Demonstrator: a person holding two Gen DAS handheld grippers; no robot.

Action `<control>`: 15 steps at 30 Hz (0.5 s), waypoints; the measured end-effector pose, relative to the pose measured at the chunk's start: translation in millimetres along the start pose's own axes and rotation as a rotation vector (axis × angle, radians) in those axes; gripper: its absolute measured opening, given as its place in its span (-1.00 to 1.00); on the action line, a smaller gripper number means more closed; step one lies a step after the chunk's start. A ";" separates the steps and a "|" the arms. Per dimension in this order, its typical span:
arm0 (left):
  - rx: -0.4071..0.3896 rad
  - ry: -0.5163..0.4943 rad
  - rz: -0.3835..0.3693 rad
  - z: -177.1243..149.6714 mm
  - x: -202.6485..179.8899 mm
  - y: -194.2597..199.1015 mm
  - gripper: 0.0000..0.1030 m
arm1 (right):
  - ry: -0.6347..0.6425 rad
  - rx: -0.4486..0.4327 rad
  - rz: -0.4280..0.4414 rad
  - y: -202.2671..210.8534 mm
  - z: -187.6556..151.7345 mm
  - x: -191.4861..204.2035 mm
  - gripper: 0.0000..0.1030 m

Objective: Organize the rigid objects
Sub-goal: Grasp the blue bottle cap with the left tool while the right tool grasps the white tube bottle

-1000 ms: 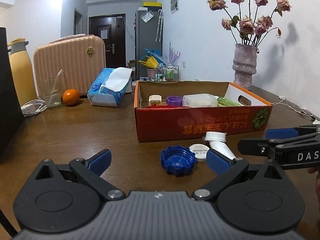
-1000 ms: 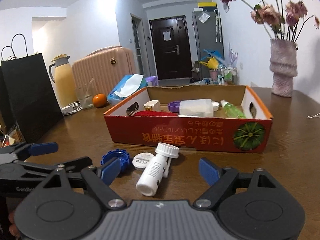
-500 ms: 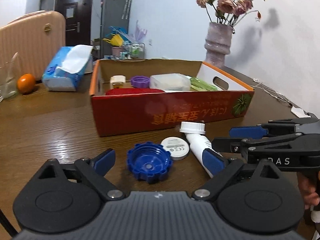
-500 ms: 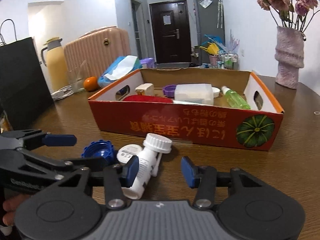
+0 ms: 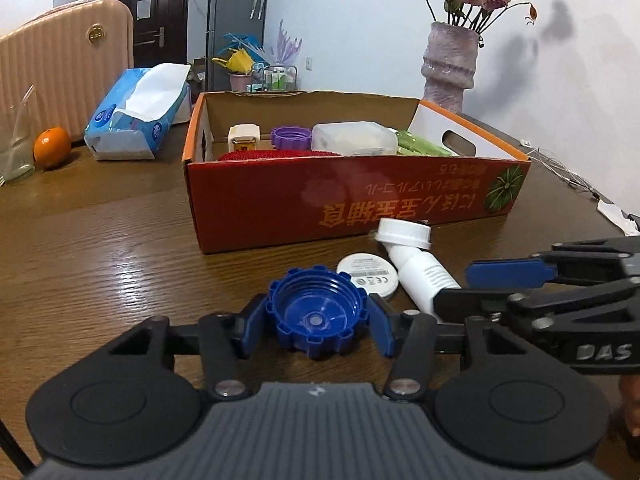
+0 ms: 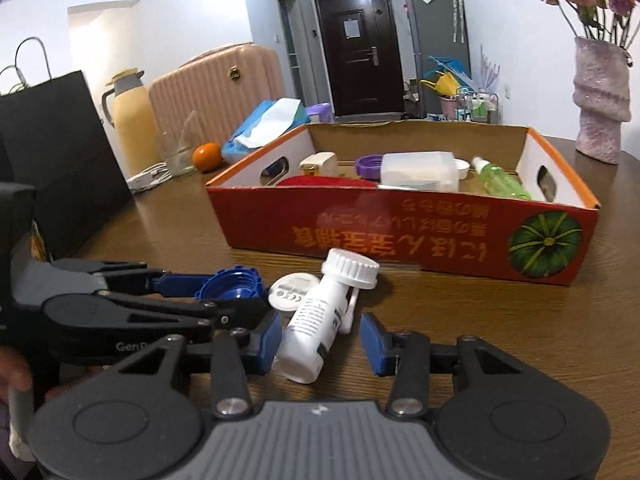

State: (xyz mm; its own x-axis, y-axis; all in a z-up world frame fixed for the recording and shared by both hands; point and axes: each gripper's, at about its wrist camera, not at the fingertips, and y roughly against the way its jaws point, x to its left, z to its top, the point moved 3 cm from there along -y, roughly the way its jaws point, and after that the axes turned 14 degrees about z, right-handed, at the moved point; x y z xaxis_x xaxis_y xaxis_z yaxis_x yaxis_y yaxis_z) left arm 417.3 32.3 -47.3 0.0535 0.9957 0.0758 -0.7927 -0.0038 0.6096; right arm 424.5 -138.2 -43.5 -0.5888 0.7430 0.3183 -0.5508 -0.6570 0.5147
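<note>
A blue ridged cap (image 5: 317, 312) lies open side up on the wooden table, and my left gripper (image 5: 316, 328) is shut on it, both pads touching its sides. A white bottle (image 6: 320, 316) with a white screw cap lies on its side between the pads of my right gripper (image 6: 320, 340); the left pad touches it, the right pad stands a little apart. A small white disc (image 5: 367, 272) lies between cap and bottle. The red and orange cardboard box (image 5: 352, 204) stands just behind, holding several items.
A tissue pack (image 5: 138, 120), an orange (image 5: 51, 147) and a glass (image 5: 16, 152) stand at the back left. A pink suitcase (image 6: 218, 84), a yellow flask (image 6: 130, 120) and a black bag (image 6: 60, 152) stand further left. A vase of flowers (image 5: 450, 64) stands at the back right.
Both grippers moved forward and down. The left one closed onto the blue cap. The right one narrowed around the white bottle.
</note>
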 end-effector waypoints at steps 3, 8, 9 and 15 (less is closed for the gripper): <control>-0.015 -0.013 0.041 -4.3 -2.6 11.6 0.04 | 0.015 0.019 -0.037 -7.7 -2.0 1.2 -0.22; -0.025 0.073 0.059 -21.2 -2.1 45.7 0.04 | 0.089 0.061 -0.107 -6.6 -10.5 7.6 -0.47; -0.024 0.092 0.061 -26.3 -2.3 52.9 0.04 | 0.095 0.065 -0.109 -3.5 -12.7 8.1 -0.47; -0.032 0.155 0.063 -43.9 -5.8 90.4 0.04 | 0.077 0.053 -0.122 31.1 -30.9 10.6 -0.48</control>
State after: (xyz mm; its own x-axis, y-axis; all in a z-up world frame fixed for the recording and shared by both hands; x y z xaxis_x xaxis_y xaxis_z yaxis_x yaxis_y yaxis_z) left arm 318.7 30.2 -27.3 -0.0891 0.9960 -0.0107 -0.8104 -0.0662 0.5821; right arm 382.9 -154.7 -48.7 -0.5647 0.8032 0.1897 -0.5900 -0.5536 0.5877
